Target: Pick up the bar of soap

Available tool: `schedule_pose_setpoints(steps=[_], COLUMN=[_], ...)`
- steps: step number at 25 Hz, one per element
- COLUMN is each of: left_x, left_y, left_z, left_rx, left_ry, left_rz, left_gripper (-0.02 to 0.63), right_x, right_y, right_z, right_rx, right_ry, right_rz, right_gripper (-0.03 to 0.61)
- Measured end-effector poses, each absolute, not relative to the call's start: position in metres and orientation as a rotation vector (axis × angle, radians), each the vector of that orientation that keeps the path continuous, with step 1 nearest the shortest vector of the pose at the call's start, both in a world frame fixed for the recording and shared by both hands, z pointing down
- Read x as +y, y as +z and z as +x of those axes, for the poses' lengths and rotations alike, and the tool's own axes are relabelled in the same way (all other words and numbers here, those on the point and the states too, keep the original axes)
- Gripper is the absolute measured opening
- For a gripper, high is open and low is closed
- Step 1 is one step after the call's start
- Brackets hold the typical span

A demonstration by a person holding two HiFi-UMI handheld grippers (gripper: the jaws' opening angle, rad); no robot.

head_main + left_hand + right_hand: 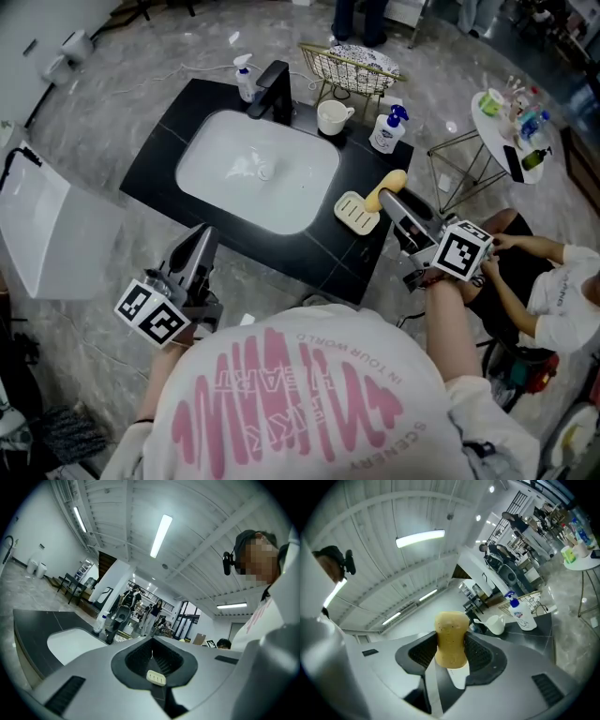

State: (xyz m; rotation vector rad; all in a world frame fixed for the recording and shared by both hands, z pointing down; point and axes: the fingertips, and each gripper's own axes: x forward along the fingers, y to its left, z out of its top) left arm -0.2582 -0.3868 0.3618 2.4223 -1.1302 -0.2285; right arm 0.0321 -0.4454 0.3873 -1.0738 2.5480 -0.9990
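Right gripper view: the fingers of the right gripper [451, 645] pinch the yellow bar of soap [451, 629] by its sides. Only the head view shows where, at centre right, just beside the ribbed soap dish [356, 213] on the black desk [155, 150]. Left gripper view: the left gripper [152, 654] has its fingers pressed together with nothing between them.

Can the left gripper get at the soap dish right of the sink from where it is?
Probably not cleanly. The left gripper sits shut off the counter's front edge, the soap dish lies across the sink, and the right gripper, shut on the bar of soap, hangs close beside it.
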Motion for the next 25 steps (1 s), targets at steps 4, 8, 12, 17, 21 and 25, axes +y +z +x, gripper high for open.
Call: schedule_pose_setpoints(steps=[4, 8, 12, 17, 21, 25], left_x=[-0.394, -0.393, -0.392, -0.39, -0.39, -0.39], left_y=[0.354, 0.351, 0.35, 0.346, 0.344, 0.342], left_z=[-0.242, -0.229, -0.221, -0.211, -0.207, -0.206], left_rx=[-1.073, -1.022, -0.995, -0.966, -0.961, -0.963], left_ry=[-0.301, -0.296, -0.283, -0.274, -0.278, -0.281], left_rz=[2.406, 2.435, 2.457, 2.487, 2.494, 2.498], left_gripper=[0.011, 0.011, 0.011, 0.011, 0.011, 0.011], right_x=[-0.428, -0.414, -0.407, -0.4, -0.398, -0.397], right_y=[0.356, 0.347, 0.346, 0.339, 0.334, 0.332], right_z=[0.035, 0.045, 0.05, 0.051, 0.054, 0.054], right_rx=[2.468, 2.269, 2.212, 2.207, 2.145, 2.148], right_ry=[-0.886, -0.941, -0.947, -0.918, -0.924, -0.919], right_rz=[-0.963, -0.803, -0.755, -0.701, -0.644, -0.64], right_gripper=[0.19, 0.19, 0.19, 0.19, 0.19, 0.19])
